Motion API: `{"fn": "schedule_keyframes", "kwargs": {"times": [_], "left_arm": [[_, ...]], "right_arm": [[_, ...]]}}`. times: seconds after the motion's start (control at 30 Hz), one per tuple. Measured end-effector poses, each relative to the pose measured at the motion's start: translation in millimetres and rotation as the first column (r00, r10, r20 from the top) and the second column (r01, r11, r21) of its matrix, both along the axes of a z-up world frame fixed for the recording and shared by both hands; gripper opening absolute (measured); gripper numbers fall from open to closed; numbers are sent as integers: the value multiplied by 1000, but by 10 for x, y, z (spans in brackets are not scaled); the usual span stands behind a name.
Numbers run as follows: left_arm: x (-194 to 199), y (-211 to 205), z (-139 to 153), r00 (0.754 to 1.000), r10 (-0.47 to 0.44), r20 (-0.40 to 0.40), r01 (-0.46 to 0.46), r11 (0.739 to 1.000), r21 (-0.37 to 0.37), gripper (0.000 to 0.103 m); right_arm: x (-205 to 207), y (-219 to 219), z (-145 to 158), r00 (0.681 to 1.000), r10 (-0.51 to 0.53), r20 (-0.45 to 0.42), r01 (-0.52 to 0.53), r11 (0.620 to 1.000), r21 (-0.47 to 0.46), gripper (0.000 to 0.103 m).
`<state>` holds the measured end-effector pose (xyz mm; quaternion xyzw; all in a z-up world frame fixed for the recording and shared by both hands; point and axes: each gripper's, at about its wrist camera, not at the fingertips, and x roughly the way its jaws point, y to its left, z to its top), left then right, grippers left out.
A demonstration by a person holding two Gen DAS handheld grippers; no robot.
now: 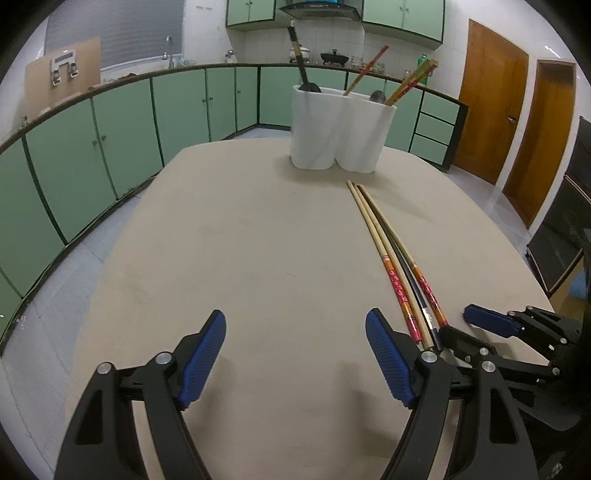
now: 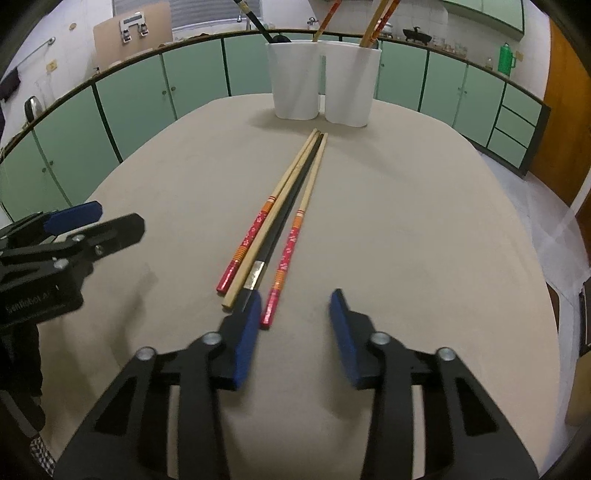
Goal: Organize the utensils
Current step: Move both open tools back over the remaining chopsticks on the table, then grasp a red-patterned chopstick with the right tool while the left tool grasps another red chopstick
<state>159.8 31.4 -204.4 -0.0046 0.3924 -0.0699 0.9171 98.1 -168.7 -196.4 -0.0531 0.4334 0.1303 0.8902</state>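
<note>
Several chopsticks point(image 2: 284, 218) lie side by side on the beige table point(image 2: 406, 221), pointing at a white two-part utensil holder point(image 2: 325, 81). Some are pale wood with red patterned ends and one is black. The holder has chopsticks point(image 2: 376, 22) and a black ladle point(image 2: 255, 22) standing in it. My right gripper point(image 2: 295, 306) is open just behind the near ends of the chopsticks. My left gripper point(image 1: 295, 332) is open and empty over bare table, left of the chopsticks point(image 1: 391, 258). The holder point(image 1: 340, 129) stands far ahead of it.
Green kitchen cabinets point(image 1: 110, 147) with a counter run around the room behind the table. Two wooden doors point(image 1: 517, 122) are at the right. The right gripper shows in the left wrist view point(image 1: 480, 321), the left gripper in the right wrist view point(image 2: 74, 229).
</note>
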Motion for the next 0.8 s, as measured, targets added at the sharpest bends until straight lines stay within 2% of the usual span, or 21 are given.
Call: {"fn": "schedule_keyframes", "kwargs": {"times": [0.1, 0.17, 0.37, 0.8], "left_arm": [[10, -63, -33, 1000, -20, -14, 20, 1000, -1, 77], [10, -111, -71, 999, -33, -28, 33, 999, -9, 77], [20, -292, -190, 994, -76, -75, 75, 997, -17, 77], [71, -587, -257, 987, -119, -106, 124, 992, 40, 77]], "right_arm": [[13, -29, -2, 1000, -8, -2, 8, 1000, 10, 13], [28, -76, -7, 1000, -17, -9, 18, 999, 35, 6], [16, -183, 11, 1000, -30, -8, 31, 998, 49, 5], [61, -438, 26, 998, -66, -11, 67, 995, 80, 5]]}}
